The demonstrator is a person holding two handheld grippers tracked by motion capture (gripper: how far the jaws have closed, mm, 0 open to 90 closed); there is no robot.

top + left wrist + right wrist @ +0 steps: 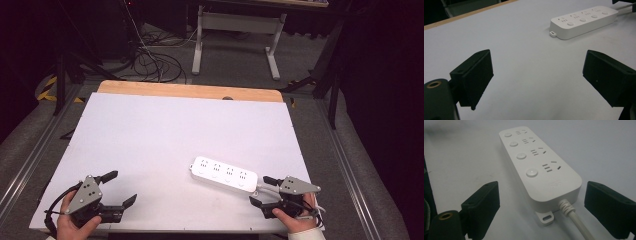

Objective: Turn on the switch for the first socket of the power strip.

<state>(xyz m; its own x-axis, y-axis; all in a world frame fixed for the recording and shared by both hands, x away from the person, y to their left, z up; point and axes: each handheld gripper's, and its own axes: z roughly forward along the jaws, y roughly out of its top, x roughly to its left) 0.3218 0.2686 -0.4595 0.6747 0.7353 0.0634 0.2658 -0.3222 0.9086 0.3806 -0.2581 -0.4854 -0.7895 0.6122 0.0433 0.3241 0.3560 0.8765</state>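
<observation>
The power strip (pixel 223 175) lies on the table (pixel 165 135), right of centre toward its near edge. The right gripper (pixel 261 191) sits just beside the strip's cord end, while the left gripper (pixel 119 188) is well apart at the near left.

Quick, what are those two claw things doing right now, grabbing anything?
Left gripper: open, holding nothing, over bare table.
Right gripper: open, holding nothing, jaws either side of the power strip's cable end.

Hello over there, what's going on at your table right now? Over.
Left tongs open, idle. Right tongs open at the cord end of the power strip. Nothing held, nothing in the way.
</observation>
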